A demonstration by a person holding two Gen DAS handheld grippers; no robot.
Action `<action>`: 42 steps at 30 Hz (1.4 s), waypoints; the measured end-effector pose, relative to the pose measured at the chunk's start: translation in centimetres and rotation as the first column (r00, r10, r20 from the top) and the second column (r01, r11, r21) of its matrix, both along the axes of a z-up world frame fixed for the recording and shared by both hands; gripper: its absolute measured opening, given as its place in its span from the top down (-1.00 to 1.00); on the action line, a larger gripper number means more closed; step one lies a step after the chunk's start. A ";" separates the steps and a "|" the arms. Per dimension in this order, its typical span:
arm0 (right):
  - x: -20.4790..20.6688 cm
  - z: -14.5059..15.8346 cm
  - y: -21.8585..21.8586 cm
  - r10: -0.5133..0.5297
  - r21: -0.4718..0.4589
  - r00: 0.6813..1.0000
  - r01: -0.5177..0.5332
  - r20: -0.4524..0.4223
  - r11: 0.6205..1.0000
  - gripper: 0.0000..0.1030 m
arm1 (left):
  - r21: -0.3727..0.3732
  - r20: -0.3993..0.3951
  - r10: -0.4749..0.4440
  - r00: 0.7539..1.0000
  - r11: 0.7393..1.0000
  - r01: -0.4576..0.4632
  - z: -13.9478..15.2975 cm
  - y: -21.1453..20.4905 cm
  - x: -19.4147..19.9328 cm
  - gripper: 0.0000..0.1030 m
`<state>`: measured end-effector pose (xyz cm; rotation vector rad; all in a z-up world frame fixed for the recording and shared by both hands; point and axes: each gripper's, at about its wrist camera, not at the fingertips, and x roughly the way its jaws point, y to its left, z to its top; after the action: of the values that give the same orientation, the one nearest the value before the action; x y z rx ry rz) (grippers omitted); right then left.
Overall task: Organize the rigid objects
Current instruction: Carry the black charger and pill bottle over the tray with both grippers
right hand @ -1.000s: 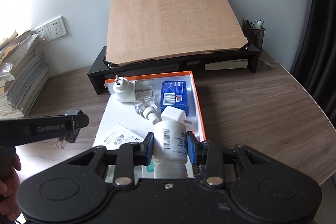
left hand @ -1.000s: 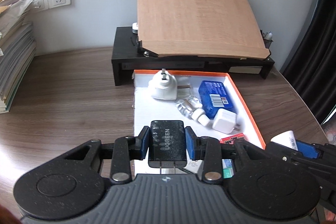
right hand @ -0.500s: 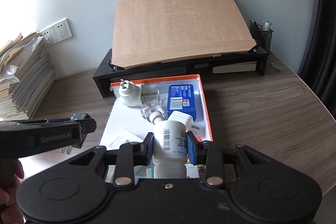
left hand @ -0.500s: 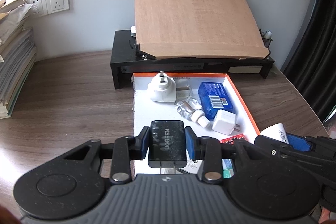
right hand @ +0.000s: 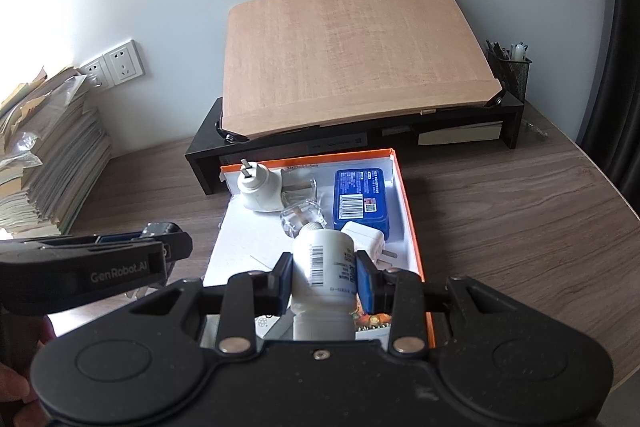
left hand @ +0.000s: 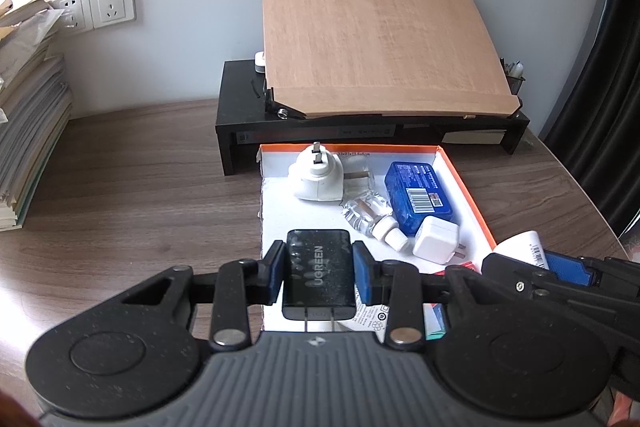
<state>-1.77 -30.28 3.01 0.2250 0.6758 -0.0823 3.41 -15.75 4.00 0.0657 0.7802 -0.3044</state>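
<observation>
Black plastic UGREEN charger block (left hand: 320,275) is sitting clamped in our left gripper (left hand: 320,277), over the near left part of the orange-rimmed white cardboard tray (left hand: 468,187). Our right gripper (right hand: 323,277) is pinching a white plastic bottle with a barcode label (right hand: 322,267) above the tray's near end. We are judging it best to lower each onto bare tray floor, clear of the blue packet (left hand: 418,197) and small white cube charger (left hand: 436,245), before letting go. Grippers are hiding the tray's near end; its contents there are unreadable.
</observation>
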 end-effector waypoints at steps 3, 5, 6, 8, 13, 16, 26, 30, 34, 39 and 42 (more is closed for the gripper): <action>0.0 0.1 0.0 -0.004 0.005 1.000 0.004 0.004 1.000 0.22 | -0.002 0.000 -0.002 1.000 1.000 0.002 0.0 0.0 0.1 0.30; 0.1 0.1 0.1 -0.005 0.007 1.000 0.005 0.004 1.000 0.22 | -0.001 0.001 -0.002 1.000 1.000 0.002 0.0 0.0 0.1 0.30; 0.1 0.1 0.1 -0.006 0.007 1.000 0.006 0.003 1.000 0.22 | -0.002 0.001 -0.002 1.000 1.000 0.002 0.0 0.0 0.2 0.30; 0.0 0.1 0.1 -0.011 0.008 1.000 0.011 0.003 1.000 0.22 | -0.003 -0.001 -0.002 1.000 1.000 0.002 -0.1 0.0 0.2 0.30; 0.0 0.3 0.2 -0.017 0.005 1.000 0.017 0.007 1.000 0.22 | -0.006 -0.001 -0.005 1.000 1.000 0.005 0.0 0.0 0.2 0.30; 0.0 0.3 0.3 -0.018 0.004 1.000 0.018 0.004 1.000 0.22 | -0.008 -0.004 -0.009 1.000 1.000 0.009 -0.1 0.0 0.2 0.30; 0.1 0.1 0.4 -0.018 0.003 1.000 0.018 -0.004 1.000 0.22 | -0.009 -0.017 -0.016 1.000 1.000 0.016 -0.5 0.0 0.1 0.30; 0.2 0.0 0.5 -0.018 0.003 1.000 0.018 -0.005 1.000 0.22 | -0.013 -0.022 -0.016 1.000 1.000 0.016 -0.6 0.0 0.1 0.30; 0.3 -0.1 0.6 -0.016 0.003 1.000 0.017 -0.009 1.000 0.22 | -0.012 -0.026 -0.015 1.000 1.000 0.015 -0.8 0.0 0.2 0.30; 0.5 -0.1 0.5 -0.016 0.004 1.000 0.016 -0.007 1.000 0.22 | -0.011 -0.026 -0.018 1.000 1.000 0.018 -0.8 0.0 0.3 0.30; 0.5 -0.2 0.5 -0.018 0.003 1.000 0.018 -0.007 1.000 0.22 | -0.013 -0.028 -0.017 0.999 1.000 0.016 -0.9 0.0 0.5 0.30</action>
<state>-1.27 -29.78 2.80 0.2342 0.6811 -0.0987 3.86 -15.73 3.13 0.0558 0.8053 -0.3266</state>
